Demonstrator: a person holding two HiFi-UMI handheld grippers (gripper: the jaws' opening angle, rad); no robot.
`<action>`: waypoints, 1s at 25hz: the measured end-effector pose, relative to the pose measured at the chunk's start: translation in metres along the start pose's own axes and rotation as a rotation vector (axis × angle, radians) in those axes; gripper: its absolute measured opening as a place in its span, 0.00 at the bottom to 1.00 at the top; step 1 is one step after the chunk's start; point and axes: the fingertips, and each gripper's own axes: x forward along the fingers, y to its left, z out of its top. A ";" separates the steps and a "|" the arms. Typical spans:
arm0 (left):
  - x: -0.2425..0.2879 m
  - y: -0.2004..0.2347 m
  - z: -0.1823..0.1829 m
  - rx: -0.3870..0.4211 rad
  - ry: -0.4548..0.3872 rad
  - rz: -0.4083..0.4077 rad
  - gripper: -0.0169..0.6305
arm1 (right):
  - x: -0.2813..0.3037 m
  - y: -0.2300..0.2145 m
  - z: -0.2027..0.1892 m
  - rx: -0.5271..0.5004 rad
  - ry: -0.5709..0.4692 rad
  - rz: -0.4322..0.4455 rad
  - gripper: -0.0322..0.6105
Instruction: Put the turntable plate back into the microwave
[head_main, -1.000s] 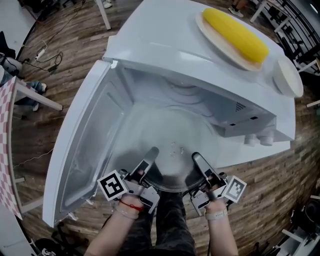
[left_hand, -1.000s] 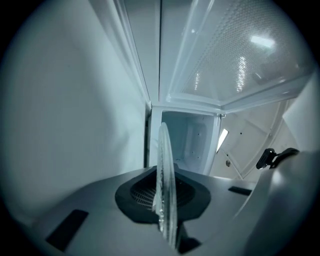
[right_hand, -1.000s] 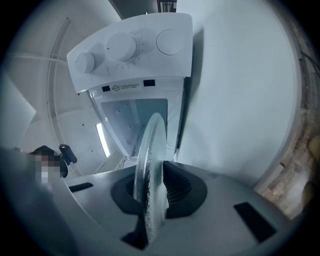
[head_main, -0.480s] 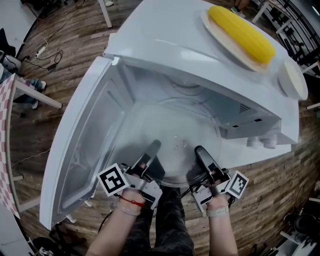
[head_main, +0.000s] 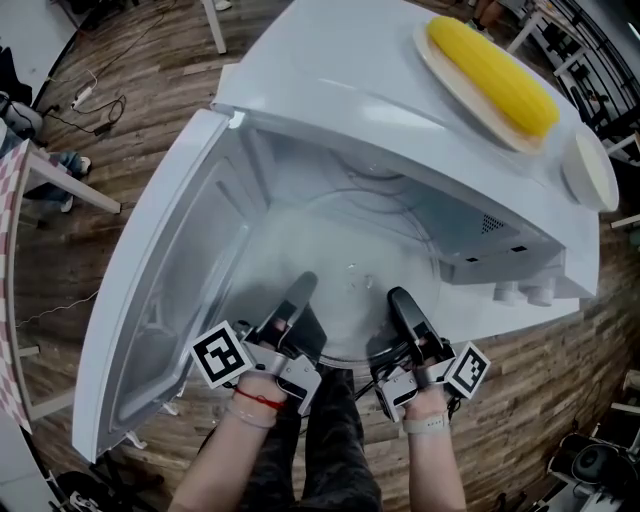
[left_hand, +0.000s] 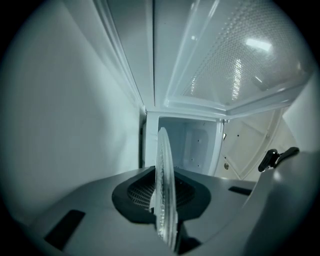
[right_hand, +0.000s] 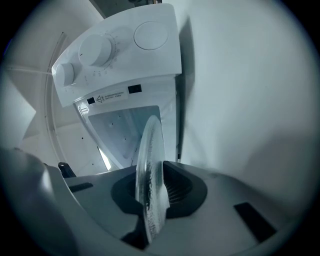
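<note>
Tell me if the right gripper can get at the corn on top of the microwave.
Probably not yet: the right gripper is shut on the turntable plate, shared with the left gripper, so it must let go first. The corn lies uncovered atop the microwave.

The microwave (head_main: 340, 80) mouth stands open ahead; its swung door (head_main: 170, 290) bounds the left, the control panel (head_main: 500, 272) the right, and the cavity floor (head_main: 330, 235) seems passable
</note>
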 end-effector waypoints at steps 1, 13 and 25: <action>-0.001 0.000 0.001 -0.002 -0.004 -0.004 0.08 | 0.001 0.000 -0.001 0.002 -0.001 -0.001 0.11; -0.005 -0.002 -0.007 -0.010 0.006 -0.043 0.10 | 0.013 -0.003 0.004 0.033 -0.075 0.005 0.12; -0.004 0.000 -0.015 -0.028 0.015 -0.047 0.09 | 0.025 -0.002 0.009 0.043 -0.134 -0.010 0.12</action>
